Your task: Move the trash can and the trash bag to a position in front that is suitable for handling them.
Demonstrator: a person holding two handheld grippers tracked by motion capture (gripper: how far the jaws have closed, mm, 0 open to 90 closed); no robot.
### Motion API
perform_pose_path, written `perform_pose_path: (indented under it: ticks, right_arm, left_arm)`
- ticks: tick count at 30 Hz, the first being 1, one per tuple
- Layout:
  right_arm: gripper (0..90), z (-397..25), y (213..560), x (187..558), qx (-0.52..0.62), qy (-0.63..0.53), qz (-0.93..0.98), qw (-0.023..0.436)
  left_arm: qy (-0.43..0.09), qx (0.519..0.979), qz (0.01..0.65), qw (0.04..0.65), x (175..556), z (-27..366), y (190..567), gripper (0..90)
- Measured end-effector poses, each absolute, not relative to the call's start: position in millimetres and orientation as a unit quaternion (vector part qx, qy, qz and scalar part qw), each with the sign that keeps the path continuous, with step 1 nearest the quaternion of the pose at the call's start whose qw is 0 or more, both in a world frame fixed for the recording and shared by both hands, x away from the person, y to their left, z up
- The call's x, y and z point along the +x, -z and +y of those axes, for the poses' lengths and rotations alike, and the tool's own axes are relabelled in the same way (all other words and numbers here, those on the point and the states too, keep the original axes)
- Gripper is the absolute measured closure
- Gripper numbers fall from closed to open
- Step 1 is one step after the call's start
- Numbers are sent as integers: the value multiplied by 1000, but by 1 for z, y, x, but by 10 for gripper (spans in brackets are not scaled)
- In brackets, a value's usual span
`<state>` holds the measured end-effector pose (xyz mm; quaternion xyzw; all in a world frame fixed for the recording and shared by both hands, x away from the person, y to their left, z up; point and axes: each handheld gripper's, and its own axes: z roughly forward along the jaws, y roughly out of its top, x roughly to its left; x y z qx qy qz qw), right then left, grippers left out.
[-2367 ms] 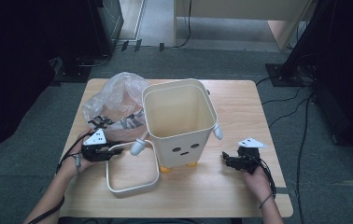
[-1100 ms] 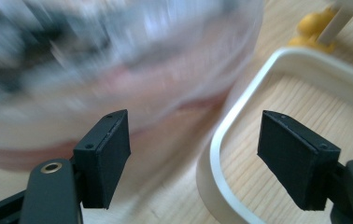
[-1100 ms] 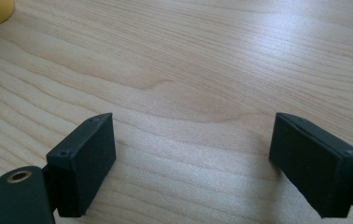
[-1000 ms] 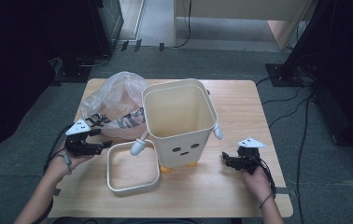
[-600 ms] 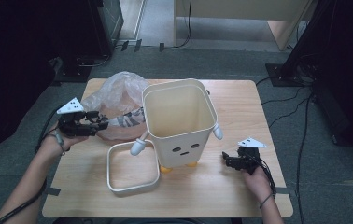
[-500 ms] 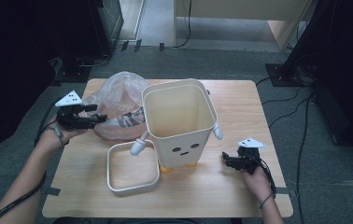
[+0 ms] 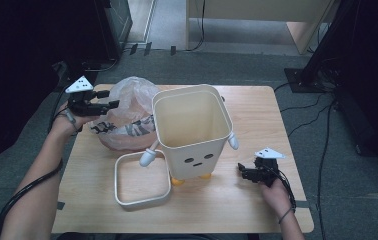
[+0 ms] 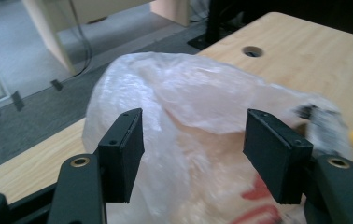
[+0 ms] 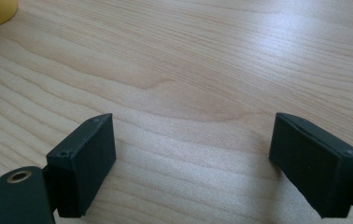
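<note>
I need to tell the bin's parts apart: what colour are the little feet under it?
Yellow-orange; the bin's feet show best in the high view, under the cream bin.

bin (image 7: 193,131) stands mid-surface (image 7: 257,110); plastic bag (image 7: 127,112) lies behind-left, touching it; frame (image 7: 142,181) lies flat front-left. left tool (image 7: 108,99) at bag's left; right tool (image 7: 242,172) right of bin.

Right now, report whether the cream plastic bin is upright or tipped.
Upright: the cream plastic bin stands on yellow feet, mouth up.
</note>
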<state>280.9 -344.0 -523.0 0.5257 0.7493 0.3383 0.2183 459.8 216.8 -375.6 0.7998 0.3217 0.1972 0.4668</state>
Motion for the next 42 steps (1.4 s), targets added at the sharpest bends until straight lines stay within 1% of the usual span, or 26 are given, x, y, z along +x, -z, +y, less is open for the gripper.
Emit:
perform_pose_path:
  ticks: [3, 7, 9, 11, 13, 16, 21, 27, 29, 32, 34, 38, 39, 40, 41, 42]
  right_arm:
    - [145, -344, 523, 280, 524, -338, 751, 218]
    - [145, -344, 523, 280, 522, -339, 752, 218]
    - [145, -344, 523, 280, 522, -339, 752, 218]
    - [145, -344, 523, 280, 523, -339, 752, 217]
    - [144, -344, 523, 280, 522, -339, 752, 217]
    - [144, -344, 523, 279, 522, -339, 752, 218]
    - [145, -344, 523, 279, 520, -339, 754, 216]
    - [144, -344, 523, 279, 520, -339, 754, 216]
    - [144, -344, 523, 279, 520, -339, 754, 216]
    - [144, -344, 523, 279, 520, -339, 754, 216]
    - [144, -344, 523, 279, 520, -339, 754, 216]
    - [144, -343, 523, 279, 520, -339, 754, 216]
    - [144, -343, 523, 279, 519, -339, 754, 216]
    - [144, -343, 523, 279, 519, -339, 754, 216]
    - [144, -343, 523, 279, 519, -339, 754, 216]
    - [144, -343, 523, 279, 519, -339, 754, 216]
  left_arm:
    - [-212, 784, 343, 473, 473, 217, 378, 392]
    - [-206, 767, 352, 496, 487, 216, 373, 393]
    - [-201, 773, 355, 486, 493, 213, 374, 393]
    - [-186, 784, 358, 472, 497, 209, 384, 393]
    - [-160, 798, 350, 464, 497, 202, 401, 401]
    - [-131, 833, 329, 425, 492, 187, 434, 387]
    - [-113, 866, 301, 382, 485, 165, 469, 336]
    - [-111, 879, 288, 364, 486, 148, 489, 256]
    - [-111, 881, 281, 365, 485, 144, 496, 254]
    - [-112, 883, 278, 362, 484, 139, 510, 227]
    - [-120, 873, 280, 381, 481, 139, 516, 197]
    - [-127, 870, 287, 381, 481, 139, 517, 200]
    - [-126, 869, 286, 383, 481, 139, 517, 203]
    - [-128, 866, 288, 389, 480, 140, 516, 250]
    - [-129, 864, 287, 394, 479, 142, 516, 352]
    - [-129, 863, 282, 398, 477, 142, 516, 473]
